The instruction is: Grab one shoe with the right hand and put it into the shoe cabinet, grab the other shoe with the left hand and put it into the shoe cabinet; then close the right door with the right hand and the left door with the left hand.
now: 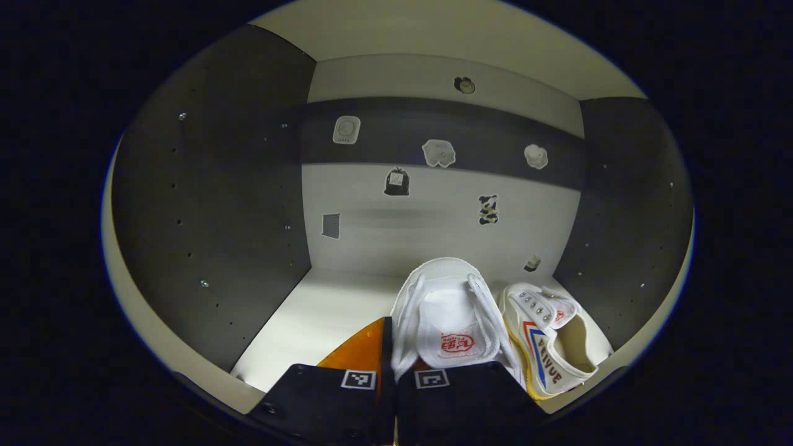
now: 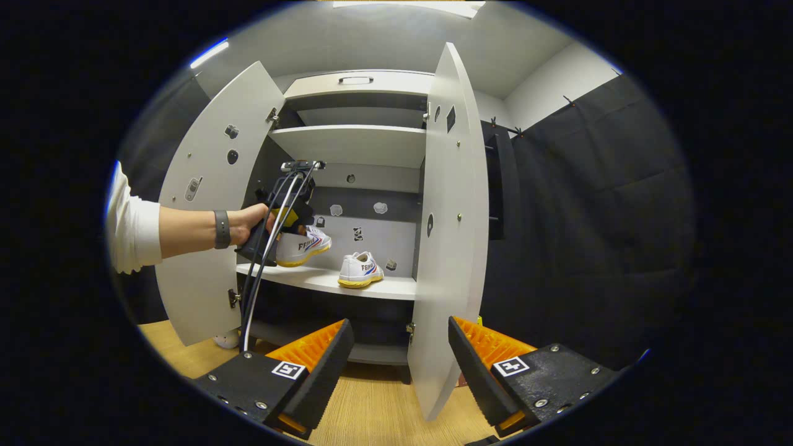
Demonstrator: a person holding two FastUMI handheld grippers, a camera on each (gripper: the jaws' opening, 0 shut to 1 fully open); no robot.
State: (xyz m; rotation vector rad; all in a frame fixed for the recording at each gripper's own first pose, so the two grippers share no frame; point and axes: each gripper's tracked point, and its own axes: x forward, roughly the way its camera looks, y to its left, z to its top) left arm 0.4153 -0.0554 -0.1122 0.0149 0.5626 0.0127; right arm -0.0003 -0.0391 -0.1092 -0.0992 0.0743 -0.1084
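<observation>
left gripper (image 1: pixel 394 371) clamped on second white sneaker (image 1: pixel 447 322), carried just above the cabinet shelf (image 1: pixel 322 316), toe pointing straight ahead toward the back wall. first sneaker (image 1: pixel 551 341) already sits on the shelf just to its right, parallel. right gripper (image 2: pixel 396 347) fingers apart, empty, hanging back, with the right door (image 2: pixel 449 235) edge straight ahead and nearest it.

The shoe cabinet's pale middle shelf (image 2: pixel 322 280) carries one white sneaker (image 2: pixel 360 271) with a yellow sole, standing toward its right end. A second white sneaker (image 2: pixel 305 246) hangs above the shelf's left part, not resting on it.
</observation>
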